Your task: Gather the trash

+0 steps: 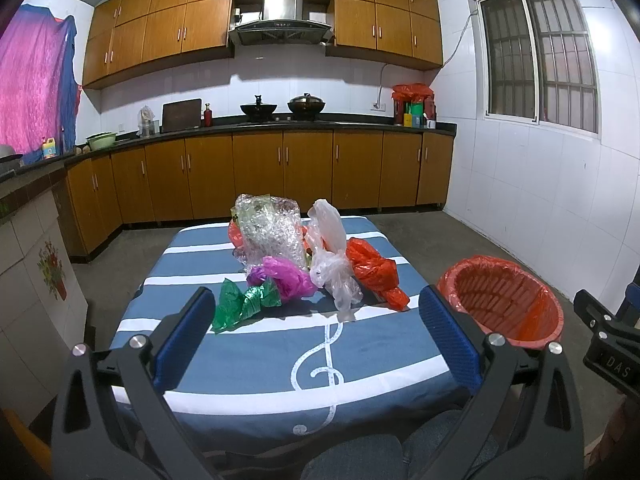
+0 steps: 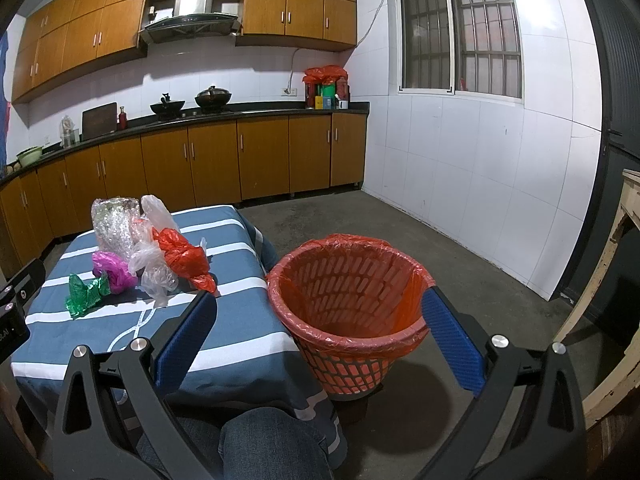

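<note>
The table (image 1: 256,364) with its blue and white striped cloth is the biggest thing here, and it fills the middle of the left wrist view. Beside it, at about 3 o'clock from the table on the floor, stands the orange basket (image 2: 352,308), lined with a thin orange bag. As far as the right wrist view shows, the basket is empty — so I judge that the collecting has not begun.

All the trash lies in one loose heap on the far half of the table, around 12 o'clock from the left gripper (image 1: 316,328). The largest piece is the clear bubble wrap (image 1: 272,232), standing at the back. At its 3 o'clock is the white plastic bag (image 1: 330,256), then the red plastic bag (image 1: 374,270) further to the right. In front are the pink bag (image 1: 288,276) and, at 7 o'clock from it, the small green bag (image 1: 244,304) — the nearest piece.

Both tools are spread wide and hold nothing. The right gripper (image 2: 316,328) hangs before the basket, its fingers apart. Every piece is still left to move.
</note>
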{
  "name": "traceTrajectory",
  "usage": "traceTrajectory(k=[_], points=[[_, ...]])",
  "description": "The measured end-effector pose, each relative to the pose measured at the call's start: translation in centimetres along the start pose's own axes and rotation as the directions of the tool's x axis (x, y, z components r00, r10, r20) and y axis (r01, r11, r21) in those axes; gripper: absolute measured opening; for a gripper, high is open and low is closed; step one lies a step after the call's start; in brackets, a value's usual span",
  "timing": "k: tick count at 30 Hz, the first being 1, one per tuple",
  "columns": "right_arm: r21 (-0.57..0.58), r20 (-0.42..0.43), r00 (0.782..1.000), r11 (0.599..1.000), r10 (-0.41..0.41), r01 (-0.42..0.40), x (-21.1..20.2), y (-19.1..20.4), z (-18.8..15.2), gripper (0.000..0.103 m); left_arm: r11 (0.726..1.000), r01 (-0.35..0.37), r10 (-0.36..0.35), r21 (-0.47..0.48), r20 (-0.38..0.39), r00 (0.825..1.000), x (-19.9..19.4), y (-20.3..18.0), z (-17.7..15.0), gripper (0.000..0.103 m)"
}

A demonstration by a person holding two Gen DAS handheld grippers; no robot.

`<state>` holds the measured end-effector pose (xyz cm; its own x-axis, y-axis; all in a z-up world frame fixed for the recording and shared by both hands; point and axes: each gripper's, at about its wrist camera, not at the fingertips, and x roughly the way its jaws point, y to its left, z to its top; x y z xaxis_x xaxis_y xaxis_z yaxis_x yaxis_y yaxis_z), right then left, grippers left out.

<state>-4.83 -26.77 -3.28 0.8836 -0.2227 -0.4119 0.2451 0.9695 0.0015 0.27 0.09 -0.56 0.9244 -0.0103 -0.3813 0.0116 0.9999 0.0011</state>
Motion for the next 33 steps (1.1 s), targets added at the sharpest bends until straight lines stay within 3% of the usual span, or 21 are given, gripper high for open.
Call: traceTrajectory(k=[33], points=[[-0.001,-0.002,1.000,1.000,-0.002,0.002,0.29,-0.21,-0.14,0.101,1.000,0.001,-0.001,-0.003,-0.007,1.000,0.13,0.00,-0.18,0.099]])
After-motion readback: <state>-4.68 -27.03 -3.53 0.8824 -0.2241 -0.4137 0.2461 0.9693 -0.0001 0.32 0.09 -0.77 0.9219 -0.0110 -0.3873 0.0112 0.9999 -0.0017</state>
